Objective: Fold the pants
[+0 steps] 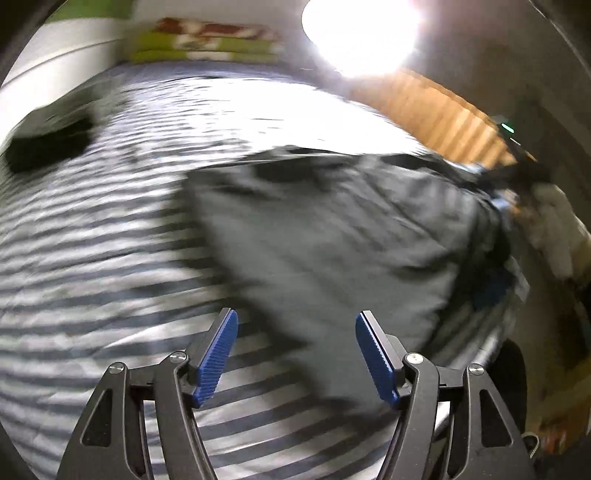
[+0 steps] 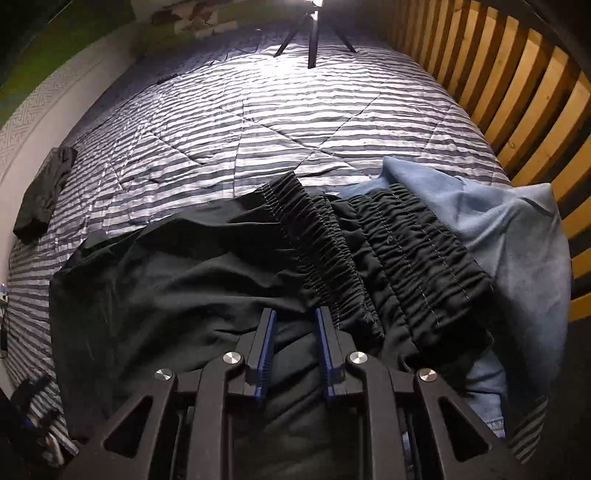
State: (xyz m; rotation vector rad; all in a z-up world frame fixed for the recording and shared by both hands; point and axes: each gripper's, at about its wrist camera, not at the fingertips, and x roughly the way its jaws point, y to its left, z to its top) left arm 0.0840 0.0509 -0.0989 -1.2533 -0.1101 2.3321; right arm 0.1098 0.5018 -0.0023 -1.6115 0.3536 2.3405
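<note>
Black pants (image 2: 184, 280) lie crumpled on the striped bedspread (image 2: 258, 122), with the gathered elastic waistband (image 2: 417, 251) bunched toward the right. My right gripper (image 2: 296, 312) points down onto them beside the waistband. Its jaws are nearly together and black fabric fills the narrow gap. In the blurred left wrist view the same pants (image 1: 332, 240) show as a dark grey mass ahead. My left gripper (image 1: 297, 314) hovers over their near edge with its blue pads (image 1: 221, 354) wide apart and nothing between them.
A light blue garment (image 2: 517, 240) lies under and right of the pants. Another dark garment (image 2: 44, 192) sits at the bed's left edge. A wooden slatted frame (image 2: 517, 92) borders the right side. A tripod (image 2: 312, 37) with a bright lamp (image 1: 362, 33) stands at the far end.
</note>
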